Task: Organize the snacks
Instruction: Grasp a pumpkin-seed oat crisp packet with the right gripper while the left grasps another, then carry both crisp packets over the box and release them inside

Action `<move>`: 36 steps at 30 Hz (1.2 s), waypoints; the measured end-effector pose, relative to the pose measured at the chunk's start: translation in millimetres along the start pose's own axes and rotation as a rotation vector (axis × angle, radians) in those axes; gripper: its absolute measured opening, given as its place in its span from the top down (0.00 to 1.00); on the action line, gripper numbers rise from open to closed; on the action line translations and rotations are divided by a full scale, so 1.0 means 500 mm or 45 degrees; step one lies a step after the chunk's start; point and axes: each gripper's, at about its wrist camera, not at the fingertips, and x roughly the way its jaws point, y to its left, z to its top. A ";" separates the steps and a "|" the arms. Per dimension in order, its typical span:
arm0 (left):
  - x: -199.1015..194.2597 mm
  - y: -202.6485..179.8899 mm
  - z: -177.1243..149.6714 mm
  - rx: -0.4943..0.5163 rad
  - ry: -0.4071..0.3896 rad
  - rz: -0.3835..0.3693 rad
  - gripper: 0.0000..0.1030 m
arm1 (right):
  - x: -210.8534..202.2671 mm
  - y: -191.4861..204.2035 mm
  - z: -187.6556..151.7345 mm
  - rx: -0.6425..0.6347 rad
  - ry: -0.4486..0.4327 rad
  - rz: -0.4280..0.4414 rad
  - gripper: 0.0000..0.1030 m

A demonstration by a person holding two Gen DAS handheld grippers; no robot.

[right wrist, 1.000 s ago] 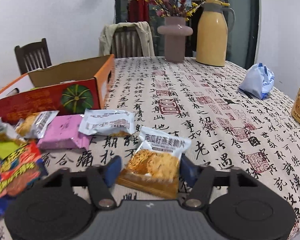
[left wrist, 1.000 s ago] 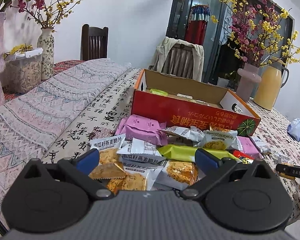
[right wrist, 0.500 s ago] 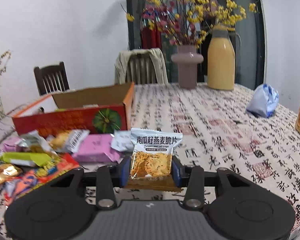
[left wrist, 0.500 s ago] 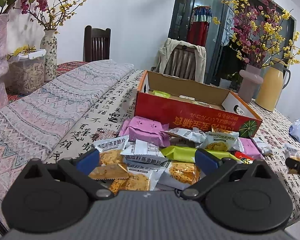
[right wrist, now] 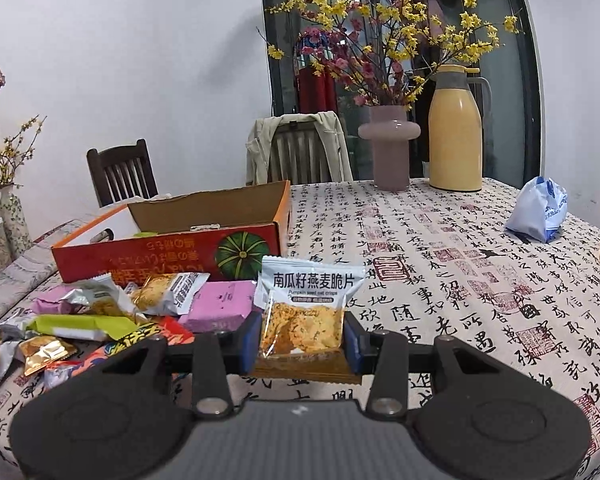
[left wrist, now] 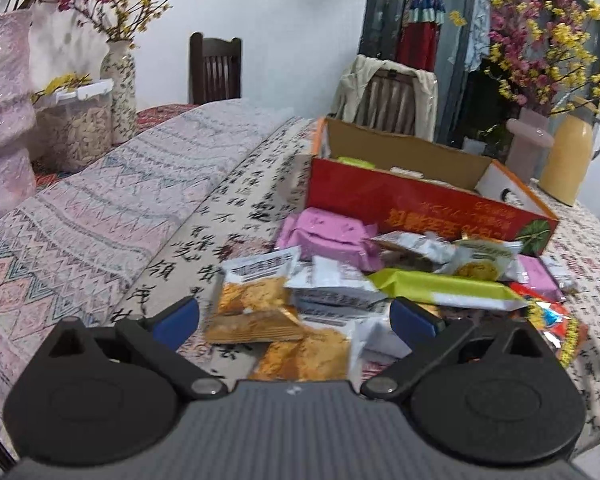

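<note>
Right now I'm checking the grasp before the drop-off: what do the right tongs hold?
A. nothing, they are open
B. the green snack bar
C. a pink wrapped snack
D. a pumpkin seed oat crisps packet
D: in the right wrist view the right tongs are shut on the pumpkin seed oat crisps packet, held upright between the blue pads, above the tablecloth.

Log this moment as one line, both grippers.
right gripper: shut on pumpkin seed oat crisps packet, lifted | left gripper: open over snack pile | red box: open
</note>
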 end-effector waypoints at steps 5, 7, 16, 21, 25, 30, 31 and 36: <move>0.008 0.034 0.007 -0.046 0.004 0.053 0.02 | 0.001 -0.001 -0.003 0.004 0.008 -0.001 0.60; 0.011 0.046 0.011 -0.054 0.010 0.066 0.06 | 0.001 0.000 -0.004 0.004 0.011 -0.002 0.60; 0.069 0.074 0.027 -0.101 0.109 0.021 0.28 | 0.001 0.007 -0.002 -0.003 0.018 -0.012 0.60; 0.089 0.071 0.036 -0.106 0.133 -0.062 0.51 | 0.001 0.009 -0.002 -0.005 0.022 -0.020 0.60; 0.089 0.069 0.034 -0.091 0.120 -0.074 0.55 | 0.001 0.012 -0.003 -0.010 0.026 -0.020 0.60; 0.076 0.075 0.033 -0.079 0.085 -0.038 0.57 | 0.001 0.011 -0.003 -0.011 0.026 -0.019 0.60; 0.075 0.080 0.034 -0.080 0.081 -0.034 0.57 | 0.002 0.011 -0.003 -0.011 0.026 -0.019 0.60; 0.059 0.099 0.044 -0.082 0.037 0.001 0.57 | 0.002 0.012 -0.002 -0.013 0.025 -0.019 0.60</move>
